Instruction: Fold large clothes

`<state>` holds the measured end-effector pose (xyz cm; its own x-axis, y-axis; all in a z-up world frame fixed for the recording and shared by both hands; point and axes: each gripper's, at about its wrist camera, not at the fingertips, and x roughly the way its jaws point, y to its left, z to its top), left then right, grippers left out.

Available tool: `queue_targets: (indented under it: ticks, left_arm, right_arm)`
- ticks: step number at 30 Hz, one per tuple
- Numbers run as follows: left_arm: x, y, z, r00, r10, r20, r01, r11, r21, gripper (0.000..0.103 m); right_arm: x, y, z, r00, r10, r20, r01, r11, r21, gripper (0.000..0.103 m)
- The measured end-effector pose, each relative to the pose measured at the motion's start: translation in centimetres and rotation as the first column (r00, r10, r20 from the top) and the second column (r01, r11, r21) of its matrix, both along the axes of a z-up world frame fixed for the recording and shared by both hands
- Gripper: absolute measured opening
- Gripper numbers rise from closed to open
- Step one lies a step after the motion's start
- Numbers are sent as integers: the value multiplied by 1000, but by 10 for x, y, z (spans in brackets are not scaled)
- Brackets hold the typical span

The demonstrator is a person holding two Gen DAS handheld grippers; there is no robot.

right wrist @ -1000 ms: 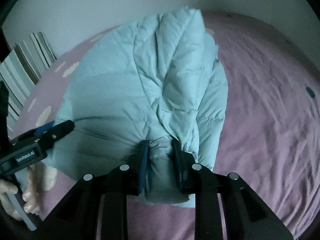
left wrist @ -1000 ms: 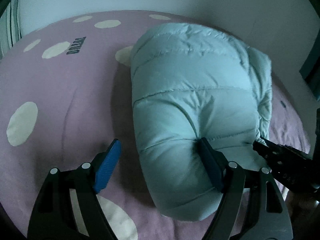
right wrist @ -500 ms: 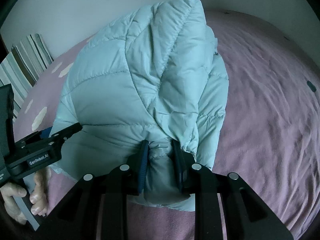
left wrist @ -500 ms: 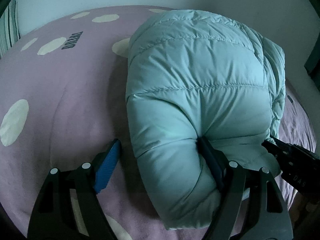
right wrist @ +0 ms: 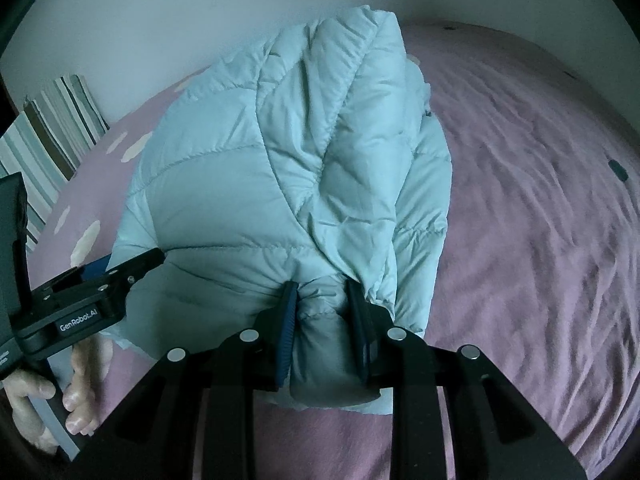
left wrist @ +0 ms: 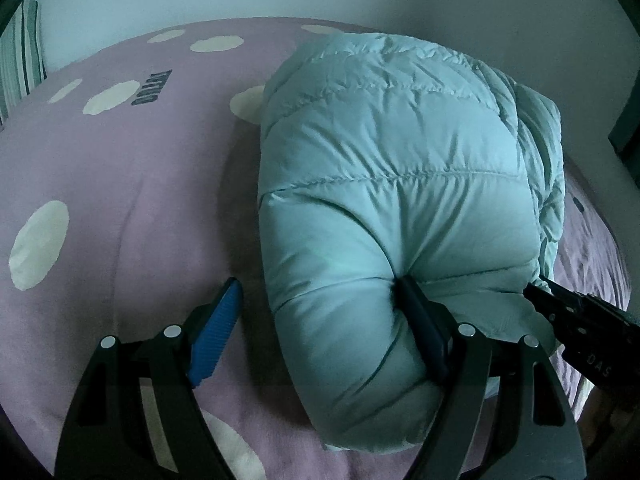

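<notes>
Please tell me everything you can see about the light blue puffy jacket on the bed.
The jacket is pale blue, quilted and puffy, of smooth, slightly shiny fabric stitched into padded sections. It lies folded into a thick bundle on the purple bedcover. The right tongs are opening, with a bunched near edge between their pads. The left tongs stand wide open: one finger presses a dent into the padding, the other stays clear.
</notes>
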<state>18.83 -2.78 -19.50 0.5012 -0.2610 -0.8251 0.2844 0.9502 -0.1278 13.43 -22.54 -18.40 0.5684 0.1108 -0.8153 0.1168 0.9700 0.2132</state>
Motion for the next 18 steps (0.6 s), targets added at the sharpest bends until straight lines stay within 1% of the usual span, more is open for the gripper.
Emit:
queue_targets:
  ticks: [9,12,13,15,17,18]
  left_arm:
    - [-2,5,14,1000,-10,3,10,1000,-4,79]
    - [-7,11,35,1000,-3,30,4,1000,-21,79]
    - [-7,14,43,999,-1,48,2,999,-32,79]
    - [-5,19,65,995,6,103,-1,999,-47,79]
    - [5,20,81,989,11,150,-4,999,-43,79]
    - [12,20,84,988,13,157,-7,999,-39,79]
  right_arm:
    - [-2,1,16,1000,1,-12,-1,1000,-5,27]
    - [-4,-2,31,1000,3,-1,-3,1000,-1,27]
    - [-7,-2,37,1000,4,13,-4,1000,-2,27]
    - [-8,-4,59,998,4,70,-3,1000,-14,27]
    - [-1,-6,79,992,4,123,-1,1000,-23,27]
    - [6,-6,89,988,4,153,0,1000,-25,27]
